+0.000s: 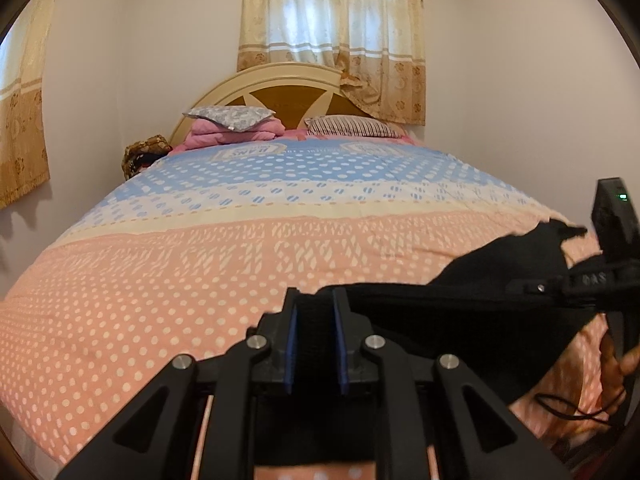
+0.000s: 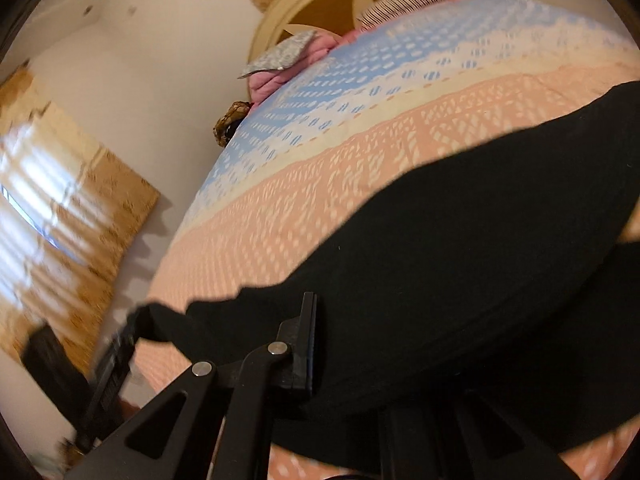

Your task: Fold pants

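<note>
Black pants (image 1: 500, 280) hang stretched between my two grippers just above the bedspread (image 1: 160, 300). In the left wrist view my left gripper (image 1: 316, 304) is shut on a band of the black cloth, which fills the gap between its blue pads (image 1: 291, 348). My right gripper (image 1: 556, 286) comes in from the right edge, pinching the same cloth. In the right wrist view the pants (image 2: 460, 240) drape over my right gripper (image 2: 340, 320); only its left finger (image 2: 306, 344) shows, the other is under the cloth. My left gripper (image 2: 120, 344) appears blurred at the far left, holding the pants' end.
The bed carries a pink, cream and blue dotted spread. Two pillows (image 1: 228, 116) (image 1: 352, 126) and a folded pink blanket (image 1: 236, 134) lie by the headboard (image 1: 288, 96). A curtain (image 1: 332, 32) hangs behind. A person's hand (image 1: 624, 364) and a thin cord (image 1: 576, 408) show at lower right.
</note>
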